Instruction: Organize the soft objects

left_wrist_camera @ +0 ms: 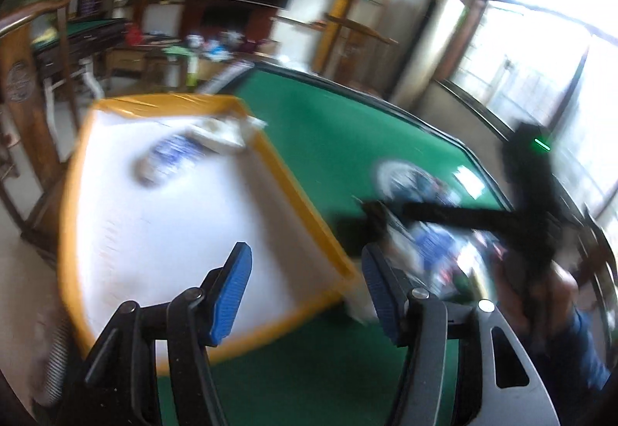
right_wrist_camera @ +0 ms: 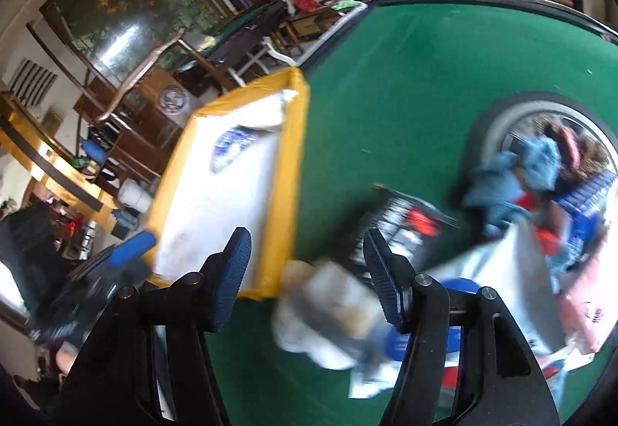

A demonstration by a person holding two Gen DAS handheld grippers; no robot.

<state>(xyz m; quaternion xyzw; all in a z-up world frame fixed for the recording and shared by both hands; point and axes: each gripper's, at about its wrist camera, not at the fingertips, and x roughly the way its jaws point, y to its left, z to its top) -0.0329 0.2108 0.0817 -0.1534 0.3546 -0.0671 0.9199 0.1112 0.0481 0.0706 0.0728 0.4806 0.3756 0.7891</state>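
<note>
Left wrist view: left gripper [left_wrist_camera: 305, 279] spread wide, nothing between the blue pads — it hangs over the near corner of a white tray with a yellow rim [left_wrist_camera: 297, 190] on the green table [left_wrist_camera: 328, 124]. In the tray at about 11 o'clock lie a blue-and-white pouch [left_wrist_camera: 170, 159] and a crumpled white piece [left_wrist_camera: 224, 132], touching. Soft objects [left_wrist_camera: 432, 244] are heaped at 3 o'clock; blur hides detail.

Right wrist view: right gripper [right_wrist_camera: 305, 271] also spread, empty. A pale crumpled bundle [right_wrist_camera: 332, 314] lies just below its pads, beside the tray corner. Blue cloths [right_wrist_camera: 513, 175] pile over a round white-rimmed dish [right_wrist_camera: 498, 124] at 2 o'clock.
</note>
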